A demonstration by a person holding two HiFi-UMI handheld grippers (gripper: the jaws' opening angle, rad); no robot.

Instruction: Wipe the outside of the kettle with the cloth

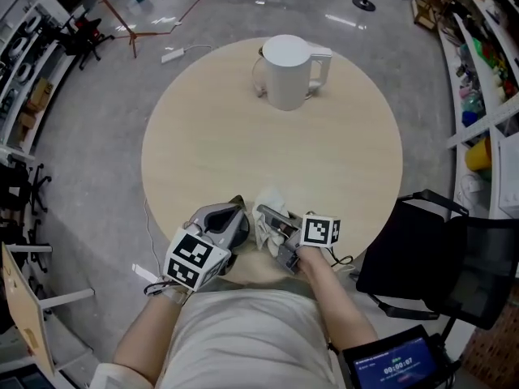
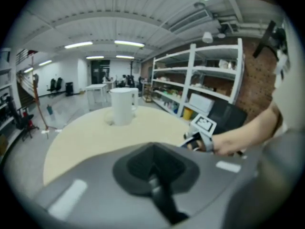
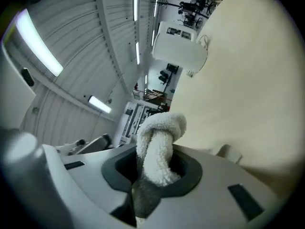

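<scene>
A white kettle (image 1: pixel 288 71) with its handle to the right stands upright at the far side of the round beige table (image 1: pixel 203 144). At the near edge my right gripper (image 1: pixel 278 235) is shut on a white terry cloth (image 1: pixel 268 211), which bunches up out of its jaws. In the right gripper view the cloth (image 3: pixel 157 149) loops out of the gripper (image 3: pixel 147 185), and the kettle (image 3: pixel 178 49) is far off. My left gripper (image 1: pixel 229 227) rests just left of the cloth, jaws together with nothing in them. The left gripper view shows that gripper (image 2: pixel 153 174), the distant kettle (image 2: pixel 123 106) and the right gripper (image 2: pixel 202 133).
A black chair (image 1: pixel 442 258) stands close to the table's right near edge. Shelving (image 1: pixel 478 47) lines the right wall. A red tripod (image 1: pixel 134 27) and a white power strip (image 1: pixel 174 54) lie on the floor beyond the table. A small screen (image 1: pixel 397 367) sits at the lower right.
</scene>
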